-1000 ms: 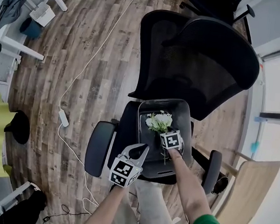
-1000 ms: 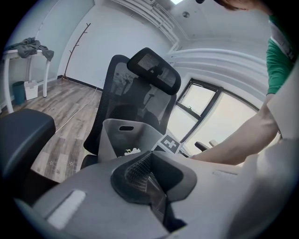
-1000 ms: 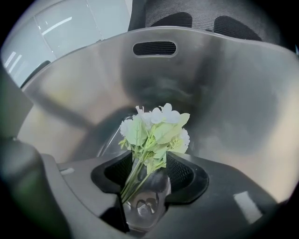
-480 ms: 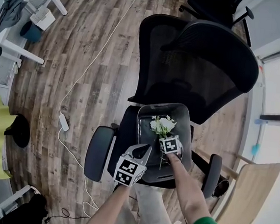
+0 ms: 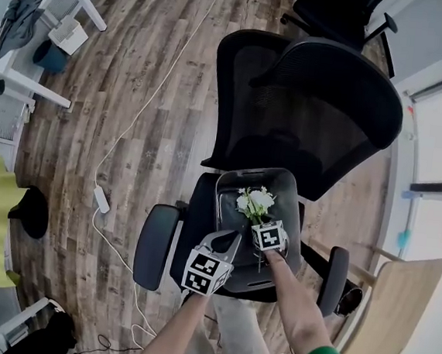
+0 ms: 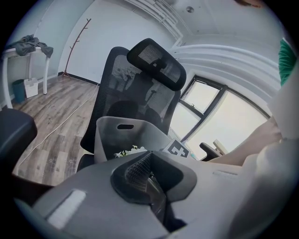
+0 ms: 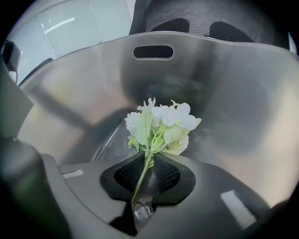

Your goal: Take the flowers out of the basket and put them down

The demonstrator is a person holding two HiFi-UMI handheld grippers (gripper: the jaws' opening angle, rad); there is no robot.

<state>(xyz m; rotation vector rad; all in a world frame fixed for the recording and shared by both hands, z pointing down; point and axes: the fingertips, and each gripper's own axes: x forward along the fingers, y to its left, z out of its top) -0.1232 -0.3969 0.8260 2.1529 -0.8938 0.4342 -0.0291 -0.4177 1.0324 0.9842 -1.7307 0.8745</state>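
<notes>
Flowers (image 7: 161, 123): stem nipped between right gripper (image 7: 147, 161) fingers, just closing; left gripper (image 6: 142, 163) fingers together

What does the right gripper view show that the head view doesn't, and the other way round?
Only the right gripper view: the right gripper jaws, which have just been closing, pinched on the stem of the flowers. Only the head view: the left gripper, empty, at the near rim of the basket, and the floor. Both: white flowers lying in the grey basket, with the chair back behind.
</notes>
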